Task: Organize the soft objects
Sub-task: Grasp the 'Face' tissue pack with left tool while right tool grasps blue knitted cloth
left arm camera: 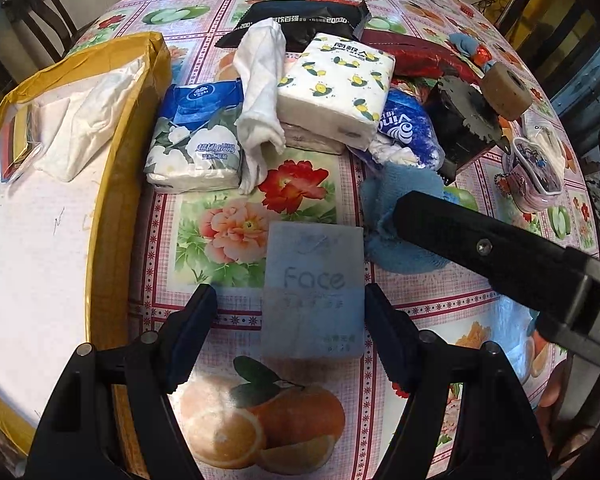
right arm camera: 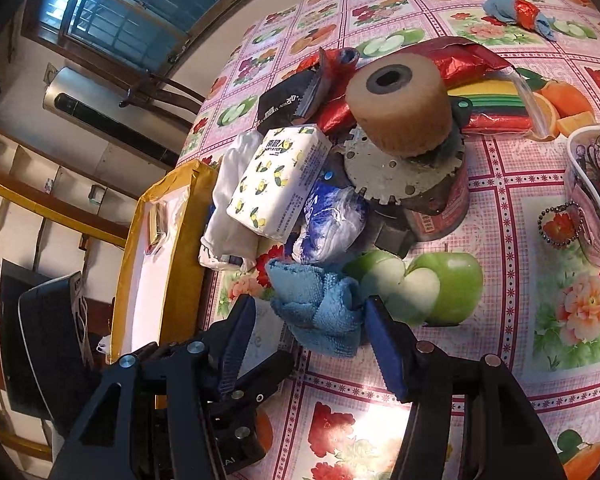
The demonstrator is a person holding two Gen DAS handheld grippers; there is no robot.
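Straddling the pale "Face" tissue pack (left arm camera: 314,290) near the table's (left arm camera: 236,320) front edge, the left gripper (left arm camera: 288,320) stands spread; close squarely across its sides. The right gripper (right arm camera: 310,334), also spread, flanks the blue towel (right arm camera: 320,308); pinch deep.

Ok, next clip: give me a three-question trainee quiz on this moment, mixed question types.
1. True or false: the left gripper is shut on the pale blue Face tissue pack.
2. Which item lies between the right gripper's open fingers? A) blue towel B) lemon-print tissue pack C) brown tape roll
3. Fill in: the box with yellow-taped edges holds a white ____.

Key: 1 false, the fingers are open around it. 2 A. 3 cloth.
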